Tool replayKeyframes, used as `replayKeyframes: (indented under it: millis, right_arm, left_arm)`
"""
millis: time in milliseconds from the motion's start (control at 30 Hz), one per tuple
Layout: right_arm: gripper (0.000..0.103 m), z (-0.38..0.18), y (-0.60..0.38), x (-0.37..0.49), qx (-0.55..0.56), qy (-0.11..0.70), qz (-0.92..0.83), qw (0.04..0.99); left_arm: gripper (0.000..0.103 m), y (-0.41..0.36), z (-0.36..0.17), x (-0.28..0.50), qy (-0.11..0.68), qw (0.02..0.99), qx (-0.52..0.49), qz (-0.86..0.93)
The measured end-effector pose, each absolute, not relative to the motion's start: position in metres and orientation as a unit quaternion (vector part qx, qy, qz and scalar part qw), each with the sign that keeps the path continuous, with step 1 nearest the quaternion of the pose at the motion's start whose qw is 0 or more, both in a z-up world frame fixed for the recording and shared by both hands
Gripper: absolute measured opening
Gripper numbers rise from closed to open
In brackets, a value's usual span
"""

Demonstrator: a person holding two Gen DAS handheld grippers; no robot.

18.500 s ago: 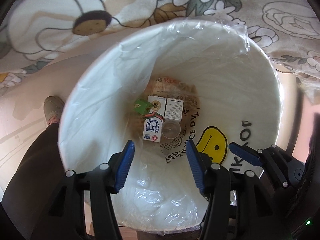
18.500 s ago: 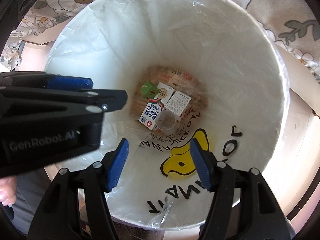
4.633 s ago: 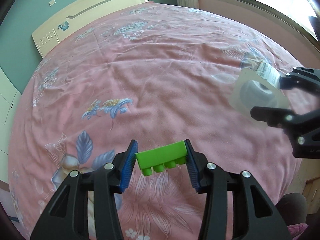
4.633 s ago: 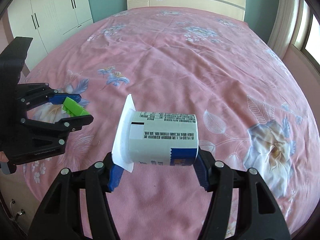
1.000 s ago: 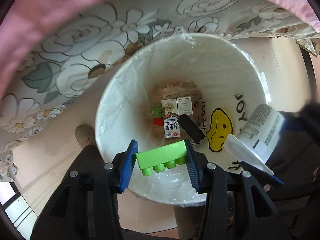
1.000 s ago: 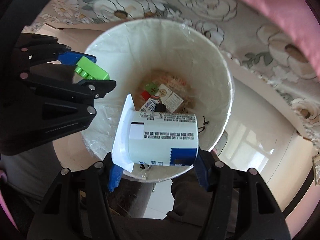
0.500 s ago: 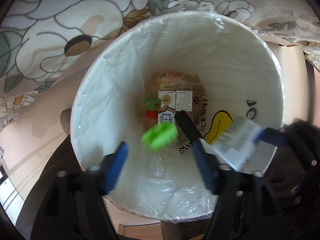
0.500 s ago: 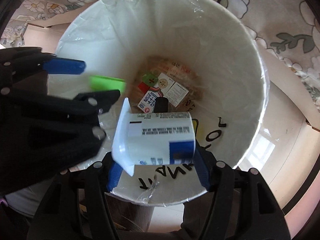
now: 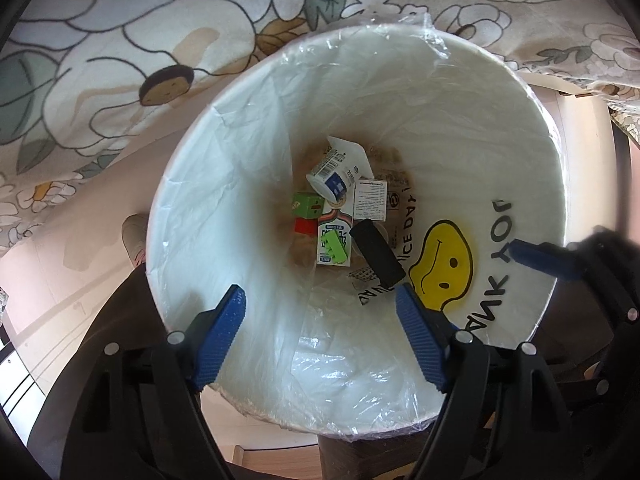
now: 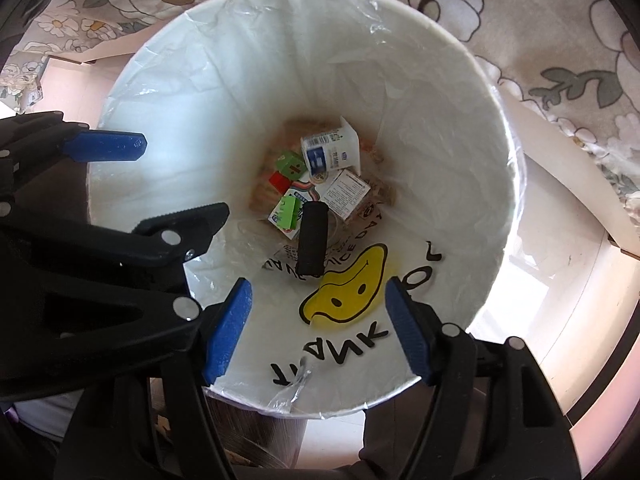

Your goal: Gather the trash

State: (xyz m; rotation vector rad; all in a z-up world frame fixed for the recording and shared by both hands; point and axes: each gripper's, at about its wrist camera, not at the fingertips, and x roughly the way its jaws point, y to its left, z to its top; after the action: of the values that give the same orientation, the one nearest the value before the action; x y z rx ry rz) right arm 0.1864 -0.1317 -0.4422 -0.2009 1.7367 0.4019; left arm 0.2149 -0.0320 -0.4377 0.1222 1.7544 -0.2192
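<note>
Both the left gripper (image 9: 320, 332) and right gripper (image 10: 318, 326) hang open and empty over the bin (image 9: 256, 92); drop's done, so next is hunting more trash.

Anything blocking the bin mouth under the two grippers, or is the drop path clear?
Nothing visible blocks it. The left gripper and right gripper hang open and empty over the lined bin. The green brick and yogurt cup already lie at the bottom.
</note>
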Motion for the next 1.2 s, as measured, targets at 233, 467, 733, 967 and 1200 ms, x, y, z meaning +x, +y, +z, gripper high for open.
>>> replayKeyframes:
  millis: [233,467,733,967,1200]
  right_arm:
    - [0.069,-0.415,-0.137,0.181,-0.088,0.744,0.169,0.640]
    - [0.069,-0.371,-0.142,0.171,-0.102,0.710,0.169,0.675]
    - [0.069,-0.297,-0.149,0.153,-0.127,0.653,0.164,0.729]
    - [0.073,-0.216,-0.167,0.123,-0.135,0.587,0.159,0.782]
    - [0.079,-0.132,-0.187,0.082,-0.105,0.503,0.148,0.845]
  left_arm:
    - [0.080,-0.027,-0.414,0.208,0.759,0.641,0.045,-0.101]
    - [0.080,-0.027,-0.363,0.191,0.722,0.681,0.059,-0.106]
    - [0.080,-0.026,-0.267,0.170,0.653,0.743,0.049,-0.137]
    - [0.080,-0.012,-0.171,0.139,0.562,0.814,0.033,-0.145]
    - [0.080,-0.005,-0.095,0.098,0.499,0.851,0.068,-0.147]
